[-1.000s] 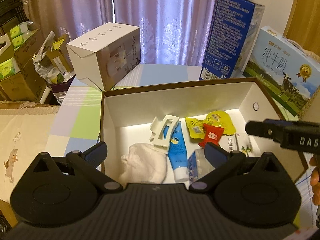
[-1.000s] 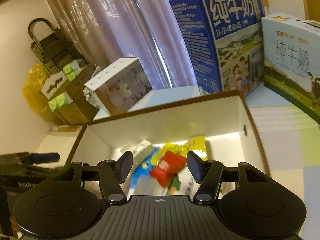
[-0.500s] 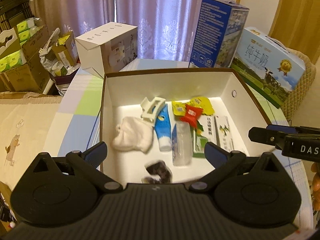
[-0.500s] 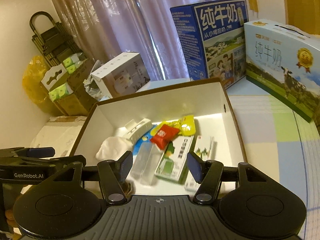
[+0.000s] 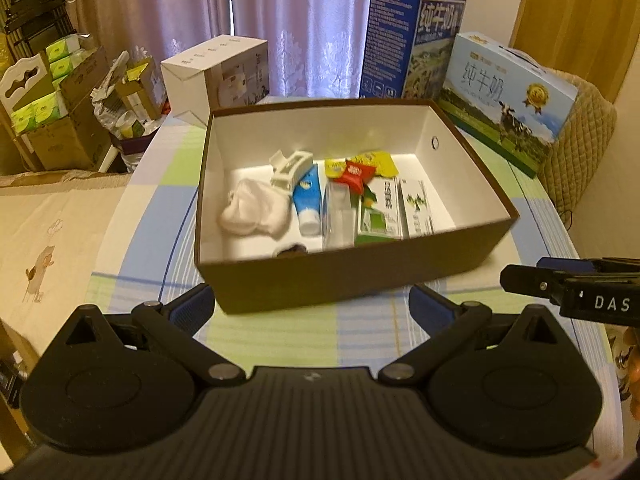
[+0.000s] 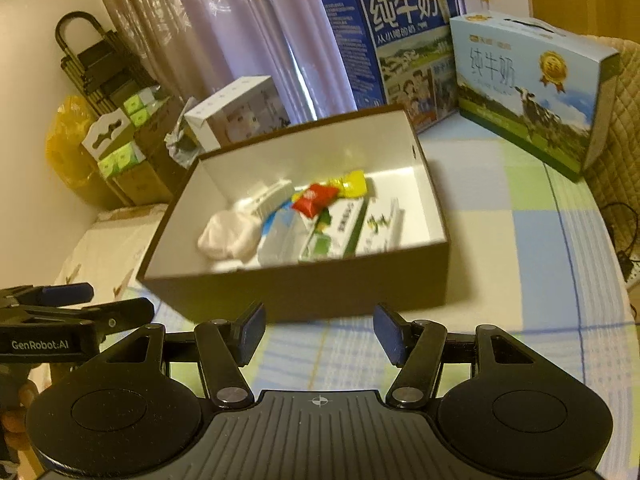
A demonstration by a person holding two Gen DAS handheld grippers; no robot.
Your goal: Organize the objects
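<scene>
Beyond both empty tools (image 5: 310,306) (image 6: 319,332), brown box (image 5: 348,276).

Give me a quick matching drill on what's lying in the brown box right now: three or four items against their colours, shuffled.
Items:
1. tube
2. hair clip
3. candy wrapper
4. sachet

Colours:
A. red
B. yellow
C. blue with a white cap
D. white

Pairs: 1-C, 2-D, 3-A, 4-B. All four lie inside the brown box.
</scene>
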